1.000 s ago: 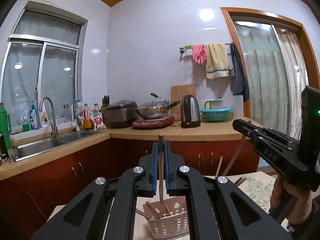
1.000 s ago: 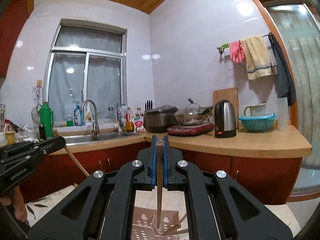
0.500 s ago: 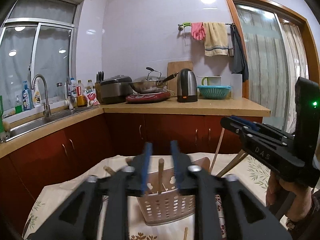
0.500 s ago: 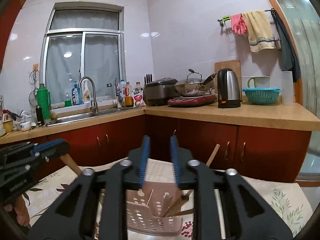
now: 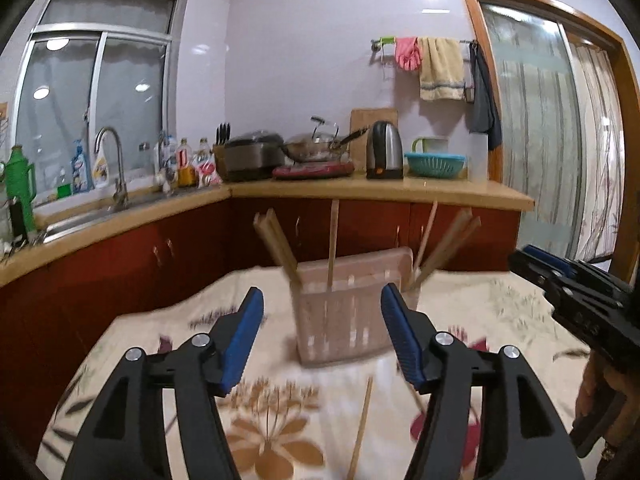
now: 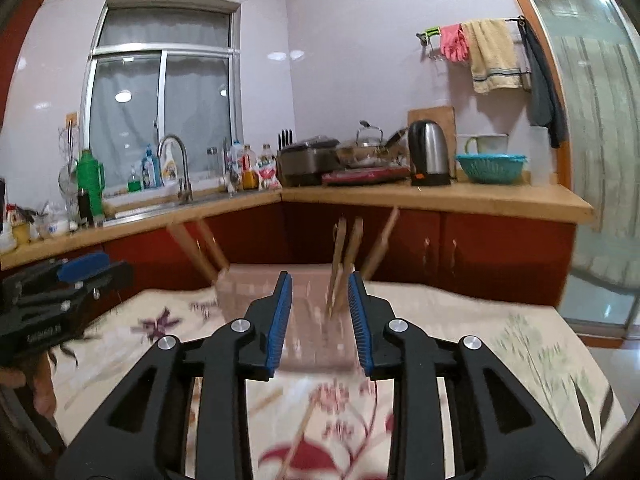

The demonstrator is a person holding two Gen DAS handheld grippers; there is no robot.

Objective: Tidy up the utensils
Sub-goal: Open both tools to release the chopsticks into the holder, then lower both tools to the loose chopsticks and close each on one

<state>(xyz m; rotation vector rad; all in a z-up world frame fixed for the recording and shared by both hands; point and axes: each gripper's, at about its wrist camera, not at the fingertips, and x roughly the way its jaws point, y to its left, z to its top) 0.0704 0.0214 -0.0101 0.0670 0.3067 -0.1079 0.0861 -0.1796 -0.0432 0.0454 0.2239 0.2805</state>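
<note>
A pink perforated utensil basket (image 5: 344, 312) stands on the flowered tablecloth (image 5: 272, 408) with several wooden chopsticks (image 5: 333, 240) standing in it. It also shows in the right wrist view (image 6: 316, 320), with chopsticks (image 6: 346, 252) leaning in it. My left gripper (image 5: 322, 316) is open and empty, in front of the basket. My right gripper (image 6: 320, 300) is open and empty, close before the basket. A loose chopstick (image 5: 362, 424) lies on the cloth near the left gripper; another (image 6: 298, 436) lies under the right one.
The right gripper (image 5: 580, 292) shows at the right edge of the left view; the left gripper (image 6: 52, 300) shows at the left of the right view. Behind the table runs a red-fronted kitchen counter (image 5: 380, 190) with a kettle (image 5: 384, 156), a cooker and a sink (image 5: 92, 212).
Both grippers held a chopstick upright over the basket, then opened and let it drop in. Both have since drawn back and lower, jaws wider.
</note>
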